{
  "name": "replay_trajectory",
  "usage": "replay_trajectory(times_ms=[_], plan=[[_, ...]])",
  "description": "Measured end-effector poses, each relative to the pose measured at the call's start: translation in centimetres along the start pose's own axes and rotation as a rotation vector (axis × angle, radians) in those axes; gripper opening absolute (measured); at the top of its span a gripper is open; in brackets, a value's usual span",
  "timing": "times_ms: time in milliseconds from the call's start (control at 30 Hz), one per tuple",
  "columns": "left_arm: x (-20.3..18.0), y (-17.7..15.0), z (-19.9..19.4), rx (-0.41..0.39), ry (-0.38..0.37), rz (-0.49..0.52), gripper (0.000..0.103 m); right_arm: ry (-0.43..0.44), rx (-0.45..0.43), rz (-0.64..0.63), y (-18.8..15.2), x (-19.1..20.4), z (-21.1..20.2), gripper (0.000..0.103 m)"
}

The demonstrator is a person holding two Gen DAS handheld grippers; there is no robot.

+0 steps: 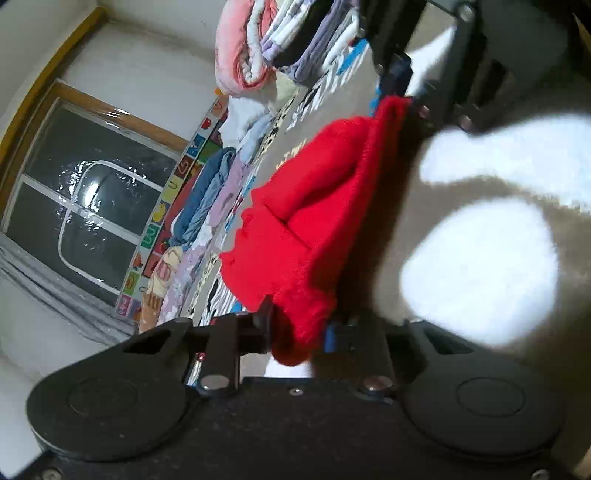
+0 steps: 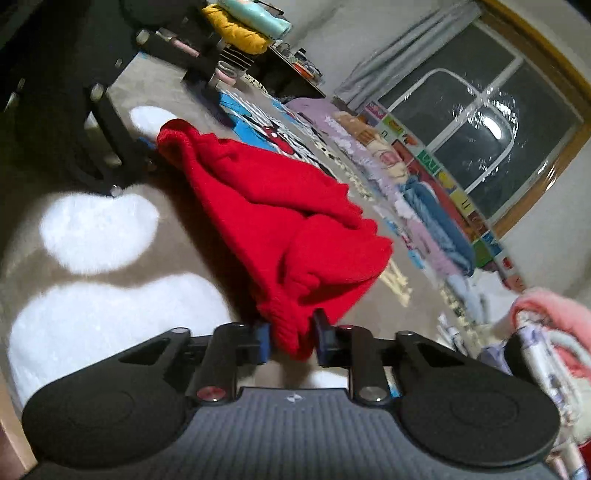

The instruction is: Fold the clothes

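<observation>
A red knitted garment point(image 1: 310, 221) hangs stretched in the air between my two grippers above the beige-and-white rug point(image 1: 480, 273). My left gripper point(image 1: 297, 332) is shut on one corner of it. The right gripper point(image 1: 404, 99) shows at the top of the left wrist view, shut on the other corner. In the right wrist view my right gripper point(image 2: 291, 336) pinches the red garment point(image 2: 280, 221), and the left gripper point(image 2: 147, 147) holds the far corner at upper left. The cloth sags in folds between them.
Stacks of folded clothes point(image 1: 288, 40) and a row of laid-out garments point(image 1: 207, 206) lie along a colourful alphabet mat point(image 1: 166, 206) below a dark window point(image 1: 96, 199). In the right wrist view, a pink-and-white pile point(image 2: 554, 332) lies at right and yellow folded cloth point(image 2: 236, 33) at the back.
</observation>
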State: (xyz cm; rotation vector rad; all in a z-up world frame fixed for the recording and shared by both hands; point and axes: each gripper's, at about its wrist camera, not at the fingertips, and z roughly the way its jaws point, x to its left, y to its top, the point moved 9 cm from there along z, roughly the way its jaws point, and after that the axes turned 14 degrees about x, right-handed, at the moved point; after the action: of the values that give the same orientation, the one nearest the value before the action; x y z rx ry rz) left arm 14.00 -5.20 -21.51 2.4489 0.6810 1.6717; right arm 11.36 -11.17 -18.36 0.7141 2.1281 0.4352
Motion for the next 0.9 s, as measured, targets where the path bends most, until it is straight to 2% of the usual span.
replay_trajectory(times_ms=[133, 300, 467, 567, 733, 900], plan=[[0.0, -0.4, -0.6, 0.014, 0.013, -0.022, 0.015, 0.032, -0.010, 0.035, 0.3, -0.3, -0.4, 0.017], [0.1, -1.5, -2.6, 0.012, 0.016, -0.003, 0.015, 0.058, -0.032, 0.033, 0.5, 0.3, -1.9, 0.016], [0.3, -2.3, -6.4, -0.010, -0.012, 0.034, 0.015, 0.079, -0.052, 0.007, 0.2, 1.4, -5.5, 0.016], [1.2, -2.3, -8.6, -0.034, -0.042, 0.019, 0.016, 0.088, -0.065, 0.007, 0.0, 1.5, -8.4, 0.016], [4.0, -1.2, -11.4, -0.088, -0.125, -0.096, 0.019, 0.070, -0.110, 0.040, -0.6, 0.5, -12.7, 0.016], [8.6, 0.7, -10.7, -0.143, -0.199, -0.232, 0.022, 0.052, -0.191, 0.168, -0.1, -3.1, -14.4, 0.016]])
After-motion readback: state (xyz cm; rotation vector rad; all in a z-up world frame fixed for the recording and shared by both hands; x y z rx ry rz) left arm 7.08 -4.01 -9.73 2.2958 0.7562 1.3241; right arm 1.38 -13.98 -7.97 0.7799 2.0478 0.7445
